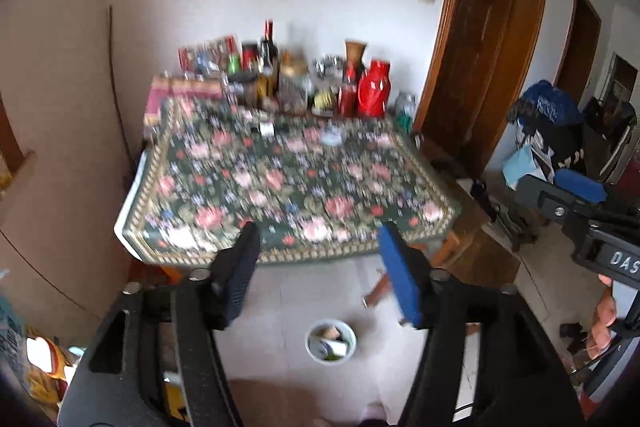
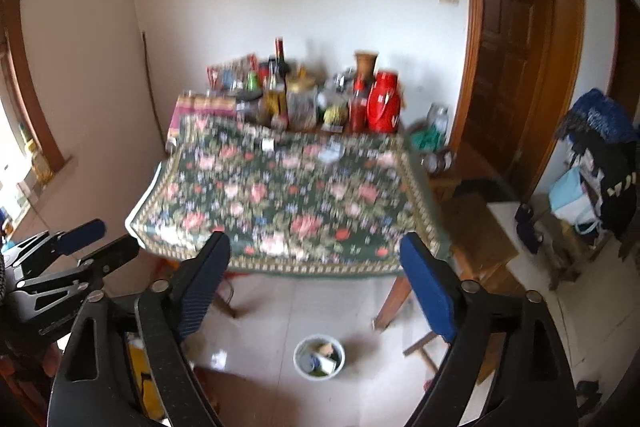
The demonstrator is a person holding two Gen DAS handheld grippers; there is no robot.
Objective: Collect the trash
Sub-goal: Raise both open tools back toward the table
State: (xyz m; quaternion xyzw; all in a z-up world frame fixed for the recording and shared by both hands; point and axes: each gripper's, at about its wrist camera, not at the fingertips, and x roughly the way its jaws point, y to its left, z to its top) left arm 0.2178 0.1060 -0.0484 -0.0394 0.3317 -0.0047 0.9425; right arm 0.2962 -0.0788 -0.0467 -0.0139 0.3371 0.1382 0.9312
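Note:
A small white bin (image 1: 330, 341) with trash inside stands on the tiled floor in front of the table; it also shows in the right wrist view (image 2: 319, 357). On the floral tablecloth (image 1: 288, 179) lie a small white roll-like item (image 1: 267, 129) and a pale flat item (image 1: 332, 138), both blurred; they also show in the right wrist view as the roll (image 2: 269, 145) and the flat item (image 2: 330, 152). My left gripper (image 1: 318, 247) is open and empty, high above the floor. My right gripper (image 2: 316, 259) is open and empty too.
Bottles, jars and a red thermos (image 1: 374, 89) crowd the table's far edge by the wall. A wooden door (image 1: 486, 39) is at the right. Clothes and bags (image 1: 548, 131) pile up at the far right. A wooden bench (image 2: 480, 239) stands right of the table.

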